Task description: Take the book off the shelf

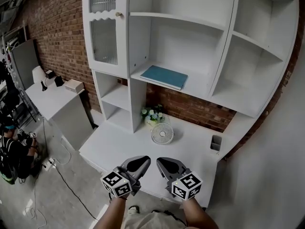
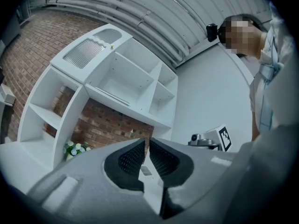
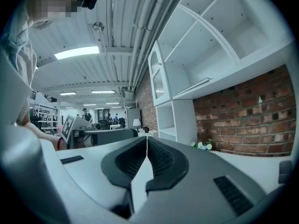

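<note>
Left gripper [image 1: 143, 161], right gripper [image 1: 162, 161] low; book [image 1: 164, 76] flat, lengthwise along shelf [image 1: 198, 88].

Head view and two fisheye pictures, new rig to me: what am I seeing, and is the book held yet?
A person holds a two-jaw gripper in each hand. The head view looks down from their head at the left gripper and right gripper, in front of a white desk with a fan and flowers. The other two pictures come from cameras riding on each gripper. Both grippers are closed and empty. The book lies flat on the shelf, untouched.
</note>
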Demonstrator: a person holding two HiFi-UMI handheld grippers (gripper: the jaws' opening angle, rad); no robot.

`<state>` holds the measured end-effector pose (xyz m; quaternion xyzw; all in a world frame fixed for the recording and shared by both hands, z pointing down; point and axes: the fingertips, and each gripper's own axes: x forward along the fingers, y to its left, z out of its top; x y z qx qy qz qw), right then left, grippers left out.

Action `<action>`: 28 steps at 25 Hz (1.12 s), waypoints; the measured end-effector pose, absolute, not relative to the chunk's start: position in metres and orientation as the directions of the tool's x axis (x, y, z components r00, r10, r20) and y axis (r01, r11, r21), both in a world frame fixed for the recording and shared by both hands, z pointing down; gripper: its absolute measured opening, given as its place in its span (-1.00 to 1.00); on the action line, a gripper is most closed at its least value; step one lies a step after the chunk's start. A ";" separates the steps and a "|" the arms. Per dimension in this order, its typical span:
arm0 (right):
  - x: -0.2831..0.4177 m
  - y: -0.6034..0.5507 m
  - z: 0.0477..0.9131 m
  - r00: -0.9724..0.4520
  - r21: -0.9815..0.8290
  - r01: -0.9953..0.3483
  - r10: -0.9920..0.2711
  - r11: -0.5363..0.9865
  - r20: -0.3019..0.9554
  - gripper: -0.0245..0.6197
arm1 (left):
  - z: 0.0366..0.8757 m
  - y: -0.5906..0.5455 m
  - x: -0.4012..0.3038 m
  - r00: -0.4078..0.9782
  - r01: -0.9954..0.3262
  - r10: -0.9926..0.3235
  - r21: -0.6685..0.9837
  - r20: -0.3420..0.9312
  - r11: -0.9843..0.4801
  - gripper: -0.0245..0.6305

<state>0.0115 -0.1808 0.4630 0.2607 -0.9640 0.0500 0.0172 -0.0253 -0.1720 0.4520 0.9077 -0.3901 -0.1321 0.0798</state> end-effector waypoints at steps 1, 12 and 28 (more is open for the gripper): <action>0.010 -0.183 0.461 -0.860 -0.086 -0.509 -0.506 0.856 0.059 -0.87 | 0.450 -0.175 -0.027 0.666 -0.682 -0.724 0.247 -0.177 -0.688 -0.81; -0.002 -0.206 0.449 -0.832 -0.066 -0.555 -0.551 0.829 0.068 -0.87 | 0.430 -0.201 -0.036 0.722 -0.633 -0.668 0.221 -0.177 -0.742 -0.81; -0.013 -0.223 0.449 -0.802 -0.048 -0.596 -0.591 0.802 0.085 -0.87 | 0.435 -0.220 -0.049 0.745 -0.600 -0.643 0.242 -0.178 -0.762 -0.81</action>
